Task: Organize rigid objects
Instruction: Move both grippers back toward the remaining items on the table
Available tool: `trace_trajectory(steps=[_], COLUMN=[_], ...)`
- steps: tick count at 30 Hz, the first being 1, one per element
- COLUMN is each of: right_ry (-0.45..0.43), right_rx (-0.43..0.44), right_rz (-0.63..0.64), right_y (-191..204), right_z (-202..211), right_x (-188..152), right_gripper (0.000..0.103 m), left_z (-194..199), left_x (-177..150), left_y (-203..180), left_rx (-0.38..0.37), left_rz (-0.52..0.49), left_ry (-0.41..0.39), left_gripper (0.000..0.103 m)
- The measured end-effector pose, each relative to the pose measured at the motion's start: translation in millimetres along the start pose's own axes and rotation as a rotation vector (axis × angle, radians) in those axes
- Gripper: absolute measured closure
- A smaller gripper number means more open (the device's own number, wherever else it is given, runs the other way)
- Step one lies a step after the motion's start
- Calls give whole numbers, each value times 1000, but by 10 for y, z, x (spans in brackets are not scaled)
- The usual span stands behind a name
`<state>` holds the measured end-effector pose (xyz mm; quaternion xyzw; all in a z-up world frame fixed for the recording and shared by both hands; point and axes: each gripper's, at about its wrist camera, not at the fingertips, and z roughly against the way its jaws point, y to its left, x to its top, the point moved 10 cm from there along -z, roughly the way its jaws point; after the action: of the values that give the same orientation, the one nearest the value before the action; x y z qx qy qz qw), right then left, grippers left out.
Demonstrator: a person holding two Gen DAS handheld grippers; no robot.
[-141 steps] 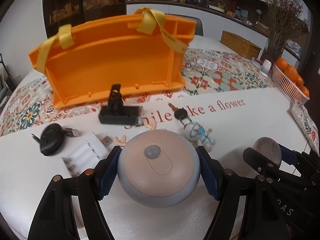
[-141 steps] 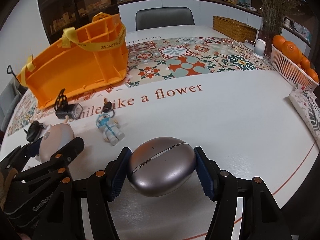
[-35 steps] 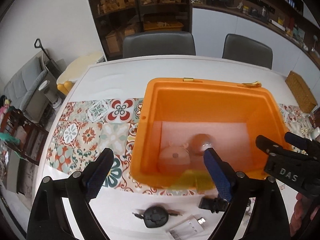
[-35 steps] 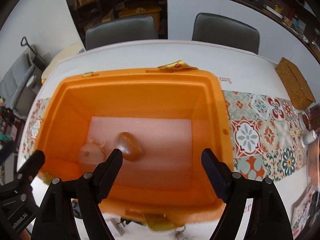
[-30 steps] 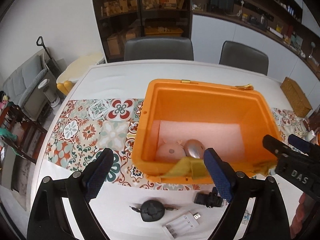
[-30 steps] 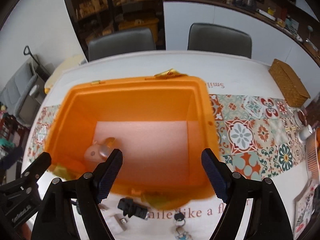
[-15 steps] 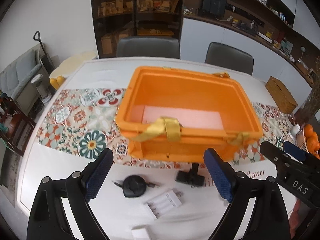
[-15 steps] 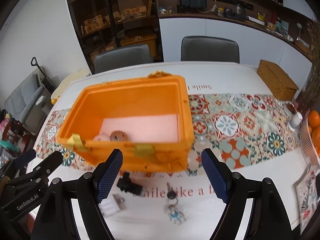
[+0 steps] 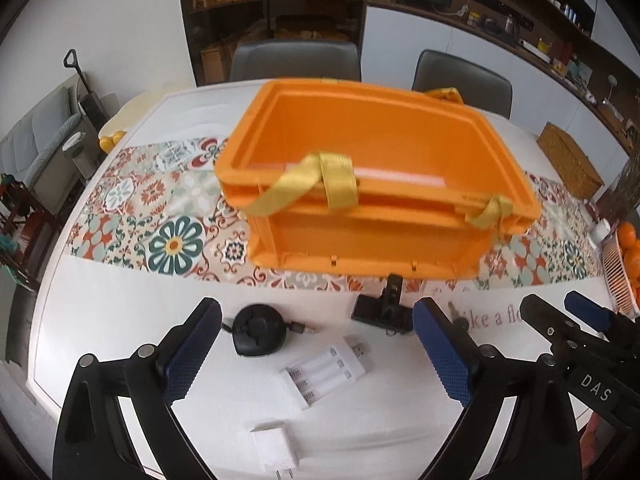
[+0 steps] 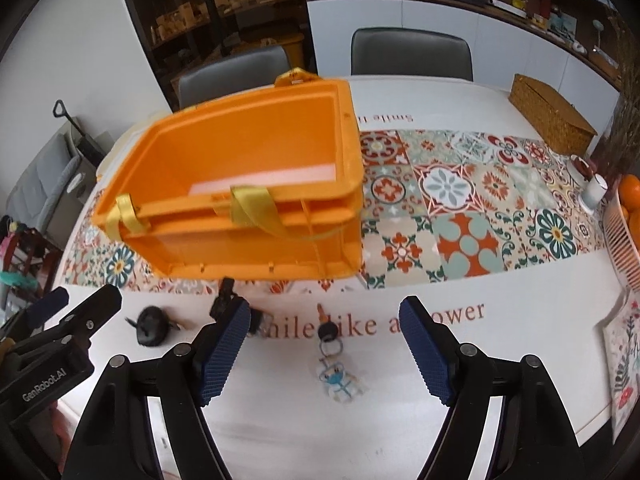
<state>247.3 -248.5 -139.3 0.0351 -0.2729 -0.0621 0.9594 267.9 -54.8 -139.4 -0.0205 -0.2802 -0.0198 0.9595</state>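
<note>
The orange crate [image 9: 372, 240] with yellow straps stands on the patterned runner; its inside is mostly hidden by the near wall. In front of it on the white table lie a black round cable reel [image 9: 258, 330], a white battery charger [image 9: 326, 376], a black clamp mount [image 9: 384, 312] and a white plug adapter [image 9: 276, 454]. My left gripper [image 9: 316, 320] hovers above these, jaws opening, nothing between them. My right gripper [image 10: 324, 312] hangs over a key with a small figure keychain [image 10: 338, 380], jaws closing slightly, holding nothing. The crate [image 10: 248, 240] is behind it to the left.
A white basket of oranges [image 10: 624, 216] sits at the right table edge, with a white cup [image 10: 596, 188] and a wicker box [image 10: 552, 116] behind it. Grey chairs [image 9: 296, 60] stand at the far side. The near table edge lies just below both grippers.
Both grippers have drawn back from above the crate toward the near table edge and sunk lower. The crate's contents have gone out of sight; the loose items on the table have come into view.
</note>
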Motion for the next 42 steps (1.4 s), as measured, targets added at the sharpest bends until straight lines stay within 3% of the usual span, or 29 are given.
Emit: trace_trajectory(steps=[21, 42], right_ry=[151, 226], right_rx=[33, 62], right_rz=[30, 57], right_y=[-74, -110], right_z=[-538, -976], right_x=[-562, -776], right_gripper=[35, 54], left_z=[-445, -729], left_x=[-626, -847], left_y=[-142, -238], left_rx=[13, 13], left_rz=[-26, -42], left_ry=[140, 216], left_gripper=[5, 5])
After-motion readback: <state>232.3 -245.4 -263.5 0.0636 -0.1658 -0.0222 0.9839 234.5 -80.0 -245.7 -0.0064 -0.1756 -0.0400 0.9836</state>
